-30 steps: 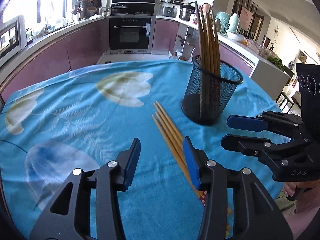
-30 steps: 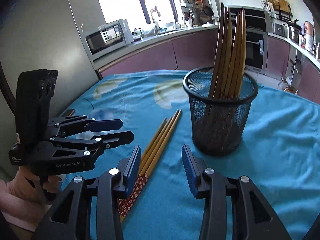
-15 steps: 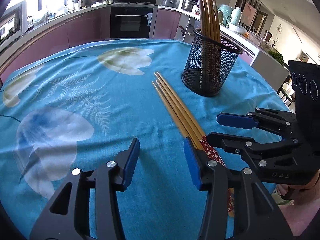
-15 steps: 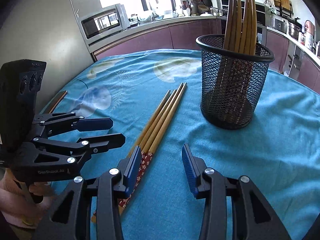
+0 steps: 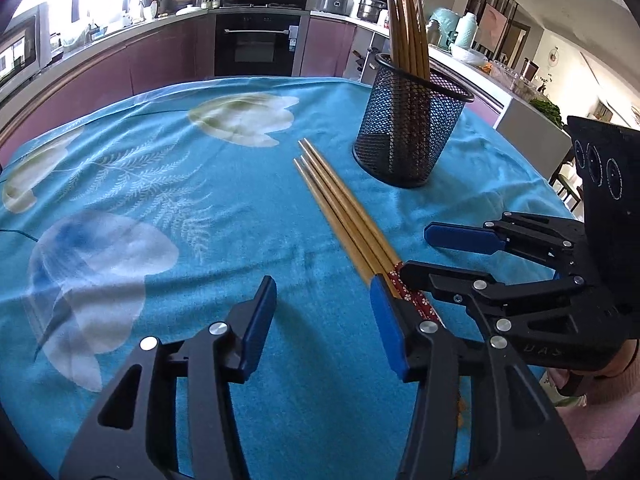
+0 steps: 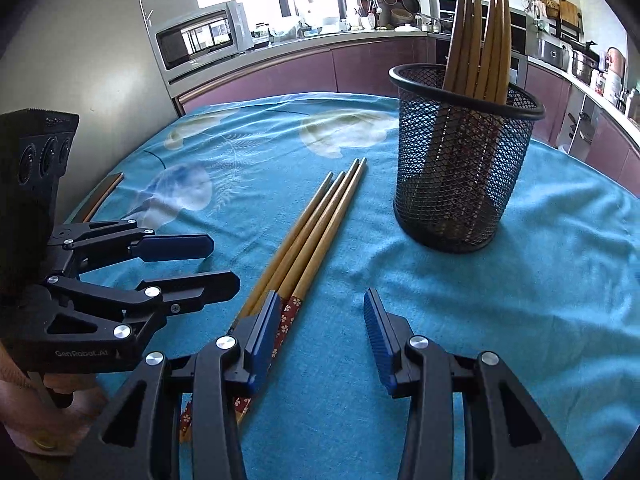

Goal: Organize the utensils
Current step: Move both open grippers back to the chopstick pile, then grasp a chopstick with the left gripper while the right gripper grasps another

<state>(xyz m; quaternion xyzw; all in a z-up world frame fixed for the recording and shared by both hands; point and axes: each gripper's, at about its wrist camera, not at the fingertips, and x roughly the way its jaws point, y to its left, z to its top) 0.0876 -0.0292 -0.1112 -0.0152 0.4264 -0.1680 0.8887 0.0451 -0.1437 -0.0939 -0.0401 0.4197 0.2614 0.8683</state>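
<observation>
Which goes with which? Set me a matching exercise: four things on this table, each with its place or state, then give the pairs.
Things:
1. loose chopsticks
2. mesh holder
3. left tool
4. tablecloth

States:
A. stands upright, holding chopsticks
B. jaws opening, nothing between them
C. lie flat side by side
D. blue, with a pale flower print

Pairs: 1-C, 2-A, 3-B, 4-D

chopsticks [image 5: 344,212] on tablecloth [image 5: 160,184] (blue), mesh holder [image 5: 408,128]

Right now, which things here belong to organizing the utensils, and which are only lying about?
Belonging to the job:
- loose chopsticks on the cloth
- mesh holder
- chopsticks already in it

Only lying about:
- microwave
- oven
- blue tablecloth
</observation>
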